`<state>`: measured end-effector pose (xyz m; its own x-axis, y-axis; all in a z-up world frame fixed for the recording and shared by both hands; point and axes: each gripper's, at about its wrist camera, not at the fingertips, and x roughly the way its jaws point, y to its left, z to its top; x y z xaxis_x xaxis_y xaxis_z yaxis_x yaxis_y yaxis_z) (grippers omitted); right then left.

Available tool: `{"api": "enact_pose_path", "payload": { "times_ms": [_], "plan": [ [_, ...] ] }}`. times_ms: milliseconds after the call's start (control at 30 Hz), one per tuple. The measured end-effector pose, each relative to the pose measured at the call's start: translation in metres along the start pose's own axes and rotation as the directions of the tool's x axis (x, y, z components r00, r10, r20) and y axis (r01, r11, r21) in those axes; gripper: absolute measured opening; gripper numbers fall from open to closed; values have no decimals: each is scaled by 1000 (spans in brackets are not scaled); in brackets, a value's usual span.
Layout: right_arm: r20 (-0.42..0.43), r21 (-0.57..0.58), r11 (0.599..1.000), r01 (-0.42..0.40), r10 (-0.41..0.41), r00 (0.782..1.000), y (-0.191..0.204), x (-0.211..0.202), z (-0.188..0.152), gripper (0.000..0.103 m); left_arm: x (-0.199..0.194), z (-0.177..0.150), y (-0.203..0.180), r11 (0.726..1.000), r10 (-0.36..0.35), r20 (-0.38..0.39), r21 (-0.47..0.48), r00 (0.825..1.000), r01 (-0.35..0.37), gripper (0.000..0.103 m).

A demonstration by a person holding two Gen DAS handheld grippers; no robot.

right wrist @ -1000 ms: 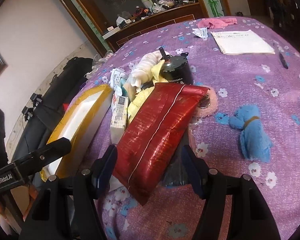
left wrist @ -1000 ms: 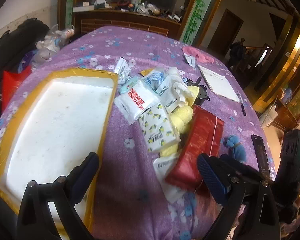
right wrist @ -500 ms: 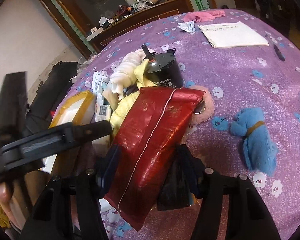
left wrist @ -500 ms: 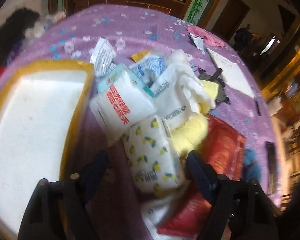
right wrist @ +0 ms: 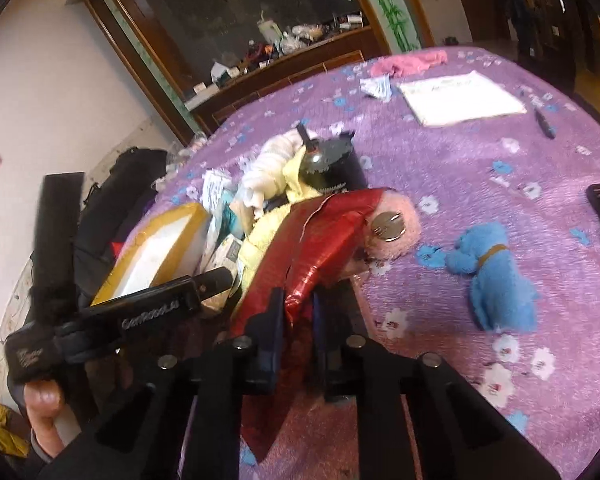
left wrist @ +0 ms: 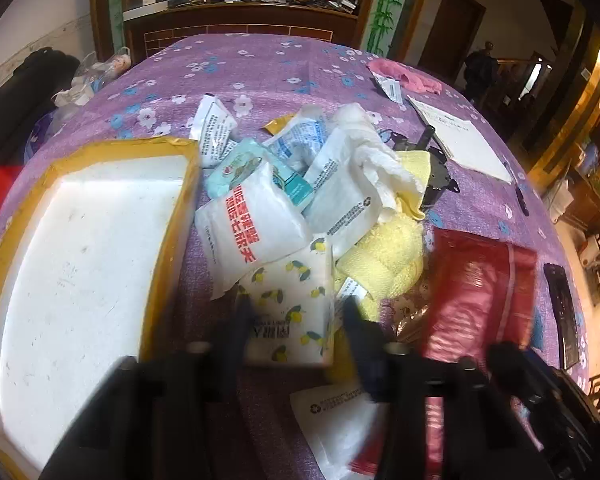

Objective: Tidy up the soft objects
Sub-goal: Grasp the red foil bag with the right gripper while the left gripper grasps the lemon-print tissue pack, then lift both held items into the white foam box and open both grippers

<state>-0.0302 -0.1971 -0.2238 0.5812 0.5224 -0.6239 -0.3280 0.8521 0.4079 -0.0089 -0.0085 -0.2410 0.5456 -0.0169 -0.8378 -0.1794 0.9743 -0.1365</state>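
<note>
While its jaws close, the left gripper (left wrist: 296,312) pinches the lemon-print tissue pack (left wrist: 292,312) at lower centre of the left wrist view, right of the foam box (left wrist: 84,256). Right gripper (right wrist: 298,316), also closing, crumples the red foil bag (right wrist: 312,256) at centre of its view.

White foam tray with yellow taped rim (left wrist: 168,248) left of heaped tissue packs (left wrist: 256,224), red foil pouch (left wrist: 480,292) right of heap, blue rolled towel (right wrist: 496,276) further right

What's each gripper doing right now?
Left gripper: jaws closing around the lemon-print tissue pack.
Right gripper: jaws closing, pinching the red foil bag.
</note>
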Motion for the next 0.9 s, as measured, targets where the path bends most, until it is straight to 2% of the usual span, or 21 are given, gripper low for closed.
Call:
{"api": "enact_pose_path", "payload": {
  "times_ms": [100, 200, 267, 433, 467, 533, 567, 600, 667, 700, 733, 767, 833, 900],
  "plan": [
    [33, 14, 1000, -27, 26, 999, -6, -11, -2, 13, 0, -1, -4, 999, 5, -2, 39, 1000, -5, 28],
    [36, 27, 999, -37, 36, 999, -10, -14, -2, 13, -11, -5, -2, 999, -22, 18, 31, 1000, 22, 18],
    [39, 39, 998, -52, 51, 998, -11, -14, -2, 13, -19, -9, 3, 999, -45, 32, 9, 998, 45, 14],
    [41, 28, 997, -67, 66, 997, -6, -18, -3, 13, -23, -11, 8, 998, -64, 51, -8, 997, 65, 13],
    [41, 26, 997, -68, 67, 997, -6, -18, -5, 13, -20, -10, 7, 997, -70, 43, -8, 997, 70, 16],
    [43, 22, 998, -65, 64, 997, -4, -19, -6, 13, -9, -8, 4, 998, -55, 7, 7, 998, 55, 41],
    [40, 20, 998, -61, 61, 997, -4, -19, -6, 13, -5, -7, 2, 999, -35, -6, 15, 999, 36, 46],
    [34, 23, 998, -61, 60, 998, -4, -18, -7, 13, -2, -7, -2, 999, -28, -4, 30, 1000, 28, 56],
    [22, 31, 997, -65, 65, 998, -6, -16, -8, 13, 2, -6, -9, 998, -24, -8, 54, 1000, 24, 68],
    [12, 32, 997, -65, 64, 998, -7, -14, -9, 13, 4, -6, -10, 998, -9, 2, 60, 1000, 8, 68],
    [5, 36, 997, -62, 62, 998, -7, -12, -10, 13, 7, -7, -12, 997, 39, 18, 70, 999, -41, 64],
    [-2, 42, 997, -58, 58, 998, -8, -10, -11, 13, 8, -9, -12, 994, 73, 27, 73, 997, -75, 47],
    [-5, 47, 997, -62, 62, 998, -10, -10, -11, 13, 4, -11, -10, 995, 64, 52, 76, 997, -68, 38],
    [-3, 50, 997, -63, 63, 998, -11, -10, -10, 13, -7, -12, -9, 995, 58, 77, 73, 995, -64, 23]
  ]
}}
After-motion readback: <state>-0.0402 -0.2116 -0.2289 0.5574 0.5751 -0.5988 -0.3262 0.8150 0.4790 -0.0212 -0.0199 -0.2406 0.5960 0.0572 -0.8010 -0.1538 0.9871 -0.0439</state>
